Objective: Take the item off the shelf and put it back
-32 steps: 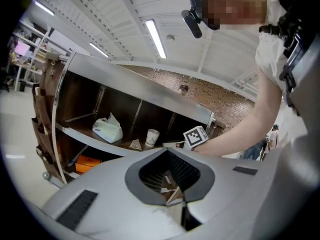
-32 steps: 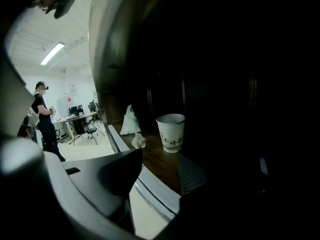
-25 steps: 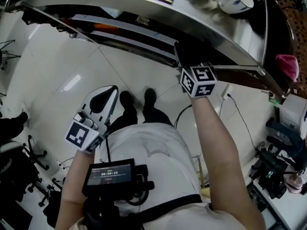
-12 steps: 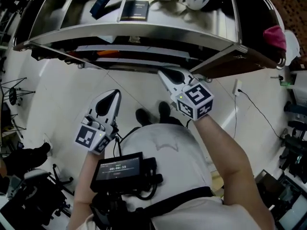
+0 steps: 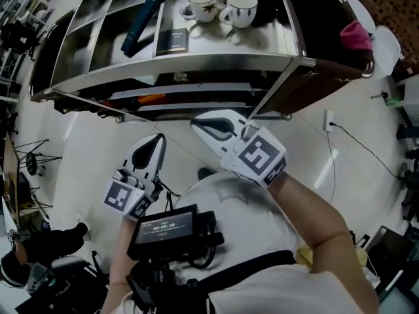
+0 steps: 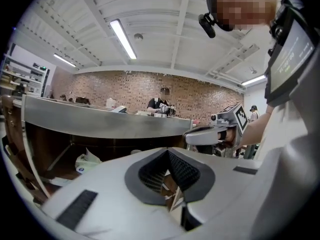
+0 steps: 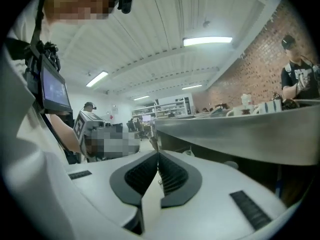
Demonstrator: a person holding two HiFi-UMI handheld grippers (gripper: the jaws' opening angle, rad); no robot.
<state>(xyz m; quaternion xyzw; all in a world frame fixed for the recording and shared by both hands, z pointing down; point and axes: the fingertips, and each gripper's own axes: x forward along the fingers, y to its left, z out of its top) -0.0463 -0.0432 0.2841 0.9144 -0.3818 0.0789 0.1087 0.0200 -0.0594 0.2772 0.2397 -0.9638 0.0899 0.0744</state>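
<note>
Head view: my right gripper (image 5: 200, 123) clenched, empty, below the shelf (image 5: 196, 65) lip; cups (image 5: 240, 8) and book (image 5: 173, 40) sit on top. Open jaws before reaching over the edge; approach level.

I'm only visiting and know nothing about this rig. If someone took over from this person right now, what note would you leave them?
Left tool: shut, empty, held low in front of the shelf unit.
Right tool: shut, empty, raised higher, just below the front edge of the top shelf.
Things: two cups, a dark booklet and a blue item sit on the top shelf.
Done: nothing that shows; no item is held or off the shelf unit.
Left: take an item off, then put it back. Which item is meant cannot be told from here.
</note>
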